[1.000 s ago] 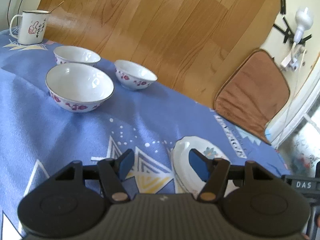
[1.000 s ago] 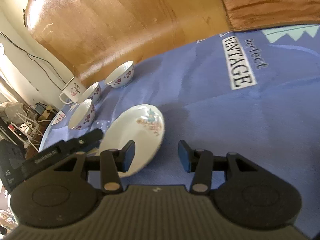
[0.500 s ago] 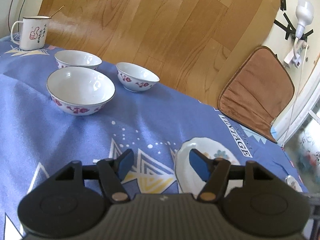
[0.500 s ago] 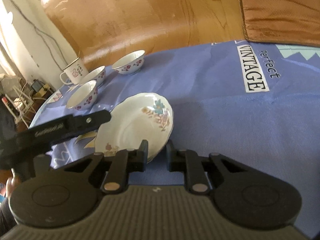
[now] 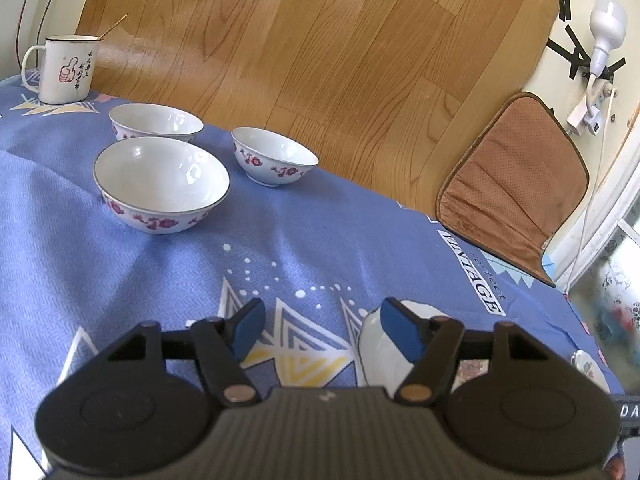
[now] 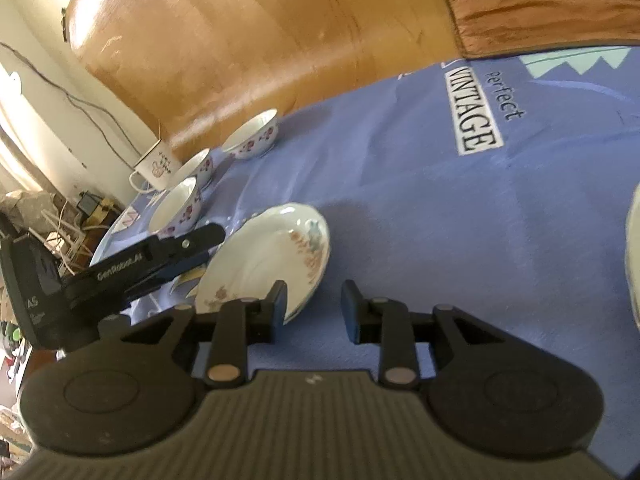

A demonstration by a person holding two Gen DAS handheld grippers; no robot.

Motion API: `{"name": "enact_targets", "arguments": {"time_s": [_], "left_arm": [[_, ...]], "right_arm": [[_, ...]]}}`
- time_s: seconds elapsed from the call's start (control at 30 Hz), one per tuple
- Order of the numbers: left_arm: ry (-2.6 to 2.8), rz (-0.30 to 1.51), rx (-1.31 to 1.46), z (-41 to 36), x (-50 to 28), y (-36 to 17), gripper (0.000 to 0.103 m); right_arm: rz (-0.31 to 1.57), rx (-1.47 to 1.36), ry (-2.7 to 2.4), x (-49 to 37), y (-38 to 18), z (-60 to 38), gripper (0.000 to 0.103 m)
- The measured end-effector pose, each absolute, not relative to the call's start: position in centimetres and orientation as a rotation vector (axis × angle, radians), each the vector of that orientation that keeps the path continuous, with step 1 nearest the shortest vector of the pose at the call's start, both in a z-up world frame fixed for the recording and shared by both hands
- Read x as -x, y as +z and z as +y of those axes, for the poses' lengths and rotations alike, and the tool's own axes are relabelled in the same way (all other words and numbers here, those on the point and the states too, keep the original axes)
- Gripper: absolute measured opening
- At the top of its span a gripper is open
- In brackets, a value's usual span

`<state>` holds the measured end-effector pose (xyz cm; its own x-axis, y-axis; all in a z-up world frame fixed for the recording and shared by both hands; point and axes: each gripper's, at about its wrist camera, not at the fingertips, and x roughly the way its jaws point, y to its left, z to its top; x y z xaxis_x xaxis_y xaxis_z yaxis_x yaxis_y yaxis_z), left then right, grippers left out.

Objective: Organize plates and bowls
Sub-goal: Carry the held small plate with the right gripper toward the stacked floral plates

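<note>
A white plate with a flower print (image 6: 272,256) lies on the blue tablecloth (image 6: 440,220). My right gripper (image 6: 314,306) is at its near rim with jaws opening; the left finger stands in front of the rim and no pad presses on it. In the left wrist view the same plate (image 5: 376,340) shows partly behind the right finger of my left gripper (image 5: 320,332), which is open over bare cloth. Three white bowls with red flowers stand farther back: a large one (image 5: 160,184), one behind it (image 5: 156,122) and a small one (image 5: 274,156).
An enamel mug (image 5: 60,70) with a stick in it stands beyond the bowls at the table's far left. The rim of another white dish (image 6: 634,256) shows at the right edge. A brown chair cushion (image 5: 516,184) and wooden floor lie past the table's far edge.
The right jaws narrowed around the plate's near rim, then widened again, and the right gripper shifted a little to the right. The left gripper stayed open in place.
</note>
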<state>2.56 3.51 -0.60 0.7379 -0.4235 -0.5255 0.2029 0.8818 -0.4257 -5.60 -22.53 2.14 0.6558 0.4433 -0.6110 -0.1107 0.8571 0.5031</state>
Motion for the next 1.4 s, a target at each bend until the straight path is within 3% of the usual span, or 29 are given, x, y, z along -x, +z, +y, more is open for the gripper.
{"name": "enact_targets", "arguments": {"time_s": [0.23, 0.3, 0.57, 0.63, 0.9, 1.17, 1.27, 1.4], "left_arm": [[-0.372, 0.653, 0.293, 2.3, -1.6, -0.1, 0.056], [-0.399, 0.675, 0.287, 1.9, -1.3, -0.3, 0.045], [-0.391, 0.686, 0.247, 0.1, 0.2, -0.4, 0.043], [-0.395, 0.692, 0.238, -0.6, 0.7, -0.3, 0.035], [-0.407, 0.762, 0.269, -0.5, 1.8, 0.2, 0.016], [-0.446, 0.838, 0.219, -1.6, 2.7, 0.6, 0.020], [-0.479, 0.860, 0.234, -1.4, 2.4, 0.7, 0.030], [-0.492, 0.878, 0.261, -1.1, 2.0, 0.7, 0.031]], "right_arm": [[0.785, -0.445, 0.328, 5.0, 2.0, -22.1, 0.033], [0.780, -0.436, 0.330, 5.1, 2.0, -22.1, 0.033], [0.770, -0.403, 0.339, 4.8, 1.3, -21.4, 0.032], [0.765, -0.393, 0.332, 4.7, 1.3, -21.2, 0.019], [0.762, -0.355, 0.324, 6.6, 1.5, -22.2, 0.018], [0.763, -0.323, 0.331, 9.0, 1.6, -22.6, 0.020], [0.763, -0.344, 0.340, 8.8, 1.5, -22.8, 0.023], [0.766, -0.355, 0.341, 8.7, 1.3, -22.9, 0.024]]}}
